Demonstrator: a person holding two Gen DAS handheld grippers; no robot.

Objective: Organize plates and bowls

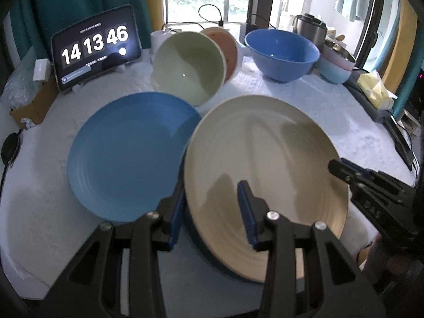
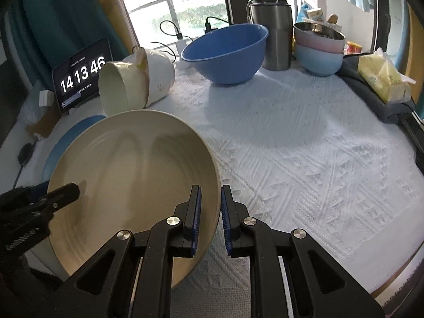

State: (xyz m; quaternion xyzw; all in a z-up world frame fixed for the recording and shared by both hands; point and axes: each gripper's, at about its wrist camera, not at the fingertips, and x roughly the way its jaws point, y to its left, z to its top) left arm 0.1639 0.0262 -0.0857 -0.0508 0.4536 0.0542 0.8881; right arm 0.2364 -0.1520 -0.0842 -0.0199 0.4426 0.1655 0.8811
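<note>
A beige plate hangs tilted above the white-clothed table, held from both sides. My left gripper has the plate's left rim between its jaws, one finger under the edge and the other lying on the plate's upper face. It also shows at the left edge of the right wrist view, as the left gripper. My right gripper is shut on the plate's right rim. A blue plate lies flat on the cloth to the left, partly under the beige one.
Behind the plates a green bowl lies tipped on its side against a pink one. A large blue bowl, a steel tumbler, stacked bowls and a tissue pack stand along the back. A tablet clock is at the back left.
</note>
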